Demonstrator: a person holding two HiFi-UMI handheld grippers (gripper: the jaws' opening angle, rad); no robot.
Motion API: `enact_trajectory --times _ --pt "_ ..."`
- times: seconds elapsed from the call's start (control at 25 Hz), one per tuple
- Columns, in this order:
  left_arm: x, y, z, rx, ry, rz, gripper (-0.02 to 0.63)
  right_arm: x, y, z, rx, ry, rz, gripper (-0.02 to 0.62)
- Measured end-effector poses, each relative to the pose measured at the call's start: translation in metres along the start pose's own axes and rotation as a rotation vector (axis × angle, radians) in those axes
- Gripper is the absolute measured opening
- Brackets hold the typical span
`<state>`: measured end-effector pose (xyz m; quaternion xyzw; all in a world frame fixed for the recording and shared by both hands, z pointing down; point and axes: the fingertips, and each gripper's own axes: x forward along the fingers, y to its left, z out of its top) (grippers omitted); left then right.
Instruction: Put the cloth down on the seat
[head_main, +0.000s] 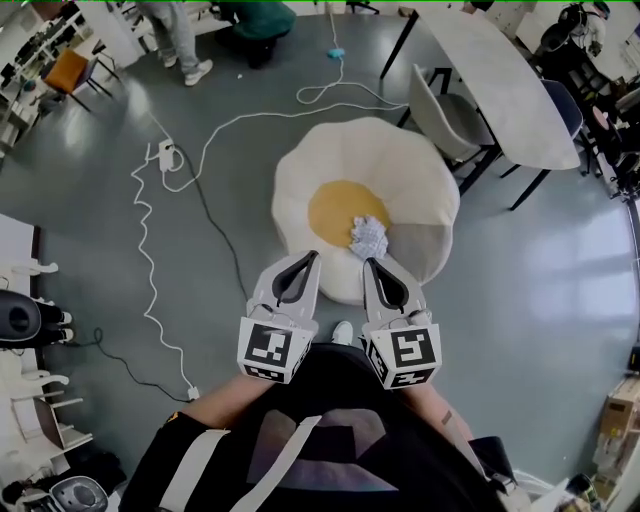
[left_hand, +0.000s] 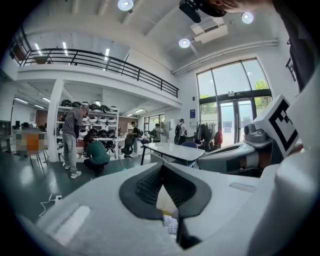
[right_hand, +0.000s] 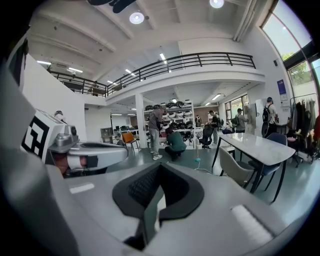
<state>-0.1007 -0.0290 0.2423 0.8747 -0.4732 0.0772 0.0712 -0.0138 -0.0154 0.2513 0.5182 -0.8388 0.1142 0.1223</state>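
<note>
The seat (head_main: 365, 165) is a cream floor cushion shaped like a fried egg, with a yellow centre (head_main: 335, 210). A small crumpled checked cloth (head_main: 368, 236) lies on it at the yolk's right edge, free of both grippers. My left gripper (head_main: 310, 260) and right gripper (head_main: 372, 264) hover side by side at the cushion's near edge. Both are shut and hold nothing. In the left gripper view the shut left gripper (left_hand: 162, 167) frames a bit of the cloth (left_hand: 171, 223) below, with the right gripper (left_hand: 235, 157) alongside. The right gripper view shows the shut right gripper (right_hand: 161, 170) and the left gripper (right_hand: 95, 150) beside it.
A white table (head_main: 500, 80) and a grey chair (head_main: 450, 115) stand just behind and to the right of the cushion. White and black cables (head_main: 150, 250) and a power strip (head_main: 166, 155) trail over the grey floor at left. People (head_main: 180, 40) are at the far back.
</note>
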Motion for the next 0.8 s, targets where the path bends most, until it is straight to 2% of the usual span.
enact_trajectory --times 0.24,0.8 --pt "-0.016 0.025 -0.003 -0.003 -0.007 0.008 -0.002 0.014 0.024 0.004 -0.001 -0.009 0.002 0.0" --pt "-0.022 0.03 0.0 0.007 -0.026 -0.006 -0.002 0.018 0.032 0.001 -0.001 -0.005 -0.003 0.0"
